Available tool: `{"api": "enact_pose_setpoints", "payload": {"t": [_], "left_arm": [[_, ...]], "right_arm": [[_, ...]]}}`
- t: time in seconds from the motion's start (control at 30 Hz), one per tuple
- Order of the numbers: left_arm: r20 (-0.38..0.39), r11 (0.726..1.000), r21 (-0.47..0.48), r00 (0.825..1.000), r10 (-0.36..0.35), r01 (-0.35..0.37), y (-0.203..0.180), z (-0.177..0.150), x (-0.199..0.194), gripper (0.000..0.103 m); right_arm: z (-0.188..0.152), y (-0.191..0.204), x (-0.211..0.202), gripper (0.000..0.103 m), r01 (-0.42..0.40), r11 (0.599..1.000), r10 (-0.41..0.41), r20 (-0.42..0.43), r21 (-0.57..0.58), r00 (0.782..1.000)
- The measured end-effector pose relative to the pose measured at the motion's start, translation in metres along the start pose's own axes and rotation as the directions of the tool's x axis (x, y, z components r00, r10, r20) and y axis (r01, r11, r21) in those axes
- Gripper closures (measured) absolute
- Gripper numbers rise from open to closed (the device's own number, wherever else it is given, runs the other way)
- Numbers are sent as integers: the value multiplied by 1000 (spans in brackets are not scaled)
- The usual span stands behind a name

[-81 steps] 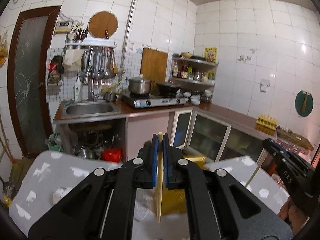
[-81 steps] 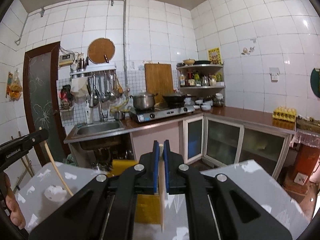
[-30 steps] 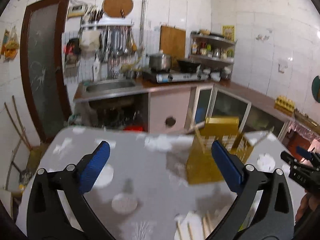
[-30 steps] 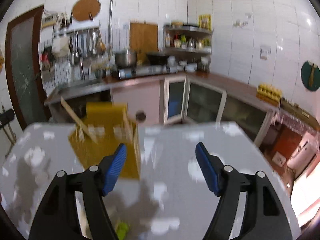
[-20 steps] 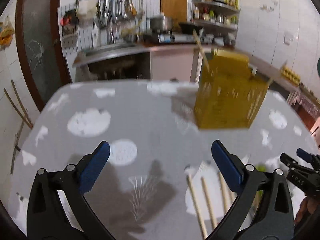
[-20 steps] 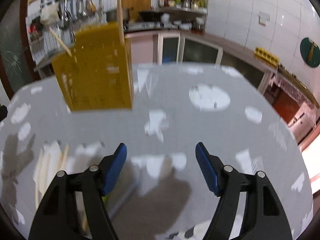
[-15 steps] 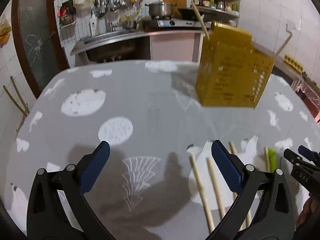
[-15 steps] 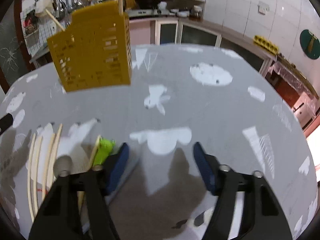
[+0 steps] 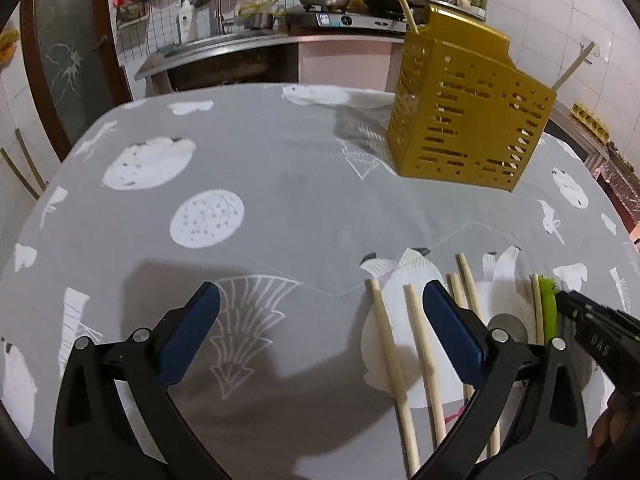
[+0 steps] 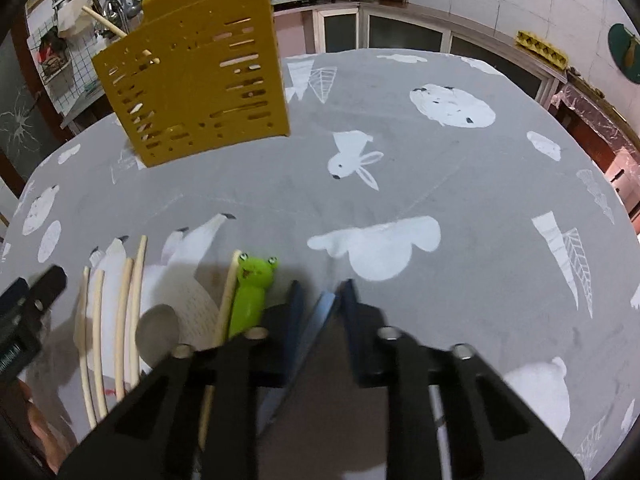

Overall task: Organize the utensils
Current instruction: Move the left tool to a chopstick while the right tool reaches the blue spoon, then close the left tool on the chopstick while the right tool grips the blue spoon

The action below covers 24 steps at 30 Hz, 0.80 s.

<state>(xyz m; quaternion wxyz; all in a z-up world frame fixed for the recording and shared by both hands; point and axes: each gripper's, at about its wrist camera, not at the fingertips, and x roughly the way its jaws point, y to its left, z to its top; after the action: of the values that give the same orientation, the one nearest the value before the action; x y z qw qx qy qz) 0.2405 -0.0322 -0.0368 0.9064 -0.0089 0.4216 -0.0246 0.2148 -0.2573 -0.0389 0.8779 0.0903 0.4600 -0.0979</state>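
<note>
my left gripper (image 9: 320,330) wide open, empty | my right gripper (image 10: 320,300) closing on a metal utensil handle (image 10: 316,320) | 5 chopsticks (image 9: 386,332) on counter (image 9: 280,184) | 1 yellow holder (image 9: 468,116), 2 chopsticks inside

Even indoor light; soft shadows pool under both grippers, fisheye bends edges, right wrist view slightly blurred.

We see a bench (image 9: 280,184) under a grey cloth printed with white rabbits and clouds. At one o'clock stands a yellow slotted utensil holder (image 9: 464,120); at five o'clock lie wooden chopsticks (image 9: 390,356), a metal spoon (image 10: 157,330) and a green frog-headed utensil (image 10: 252,292).
</note>
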Motion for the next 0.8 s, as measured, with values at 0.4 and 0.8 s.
{"api": "enact_pose_setpoints", "payload": {"t": [0.4,0.8], "left_arm": [[-94,1000,5,995,-25,26,-8,-4,22,36],[-137,997,79,990,38,-27,-41,0,24,80]], "right_arm": [[22,-10,13,94,-54,997,55,4,-47,998],[20,-7,14,95,-58,996,60,34,-60,998]]}}
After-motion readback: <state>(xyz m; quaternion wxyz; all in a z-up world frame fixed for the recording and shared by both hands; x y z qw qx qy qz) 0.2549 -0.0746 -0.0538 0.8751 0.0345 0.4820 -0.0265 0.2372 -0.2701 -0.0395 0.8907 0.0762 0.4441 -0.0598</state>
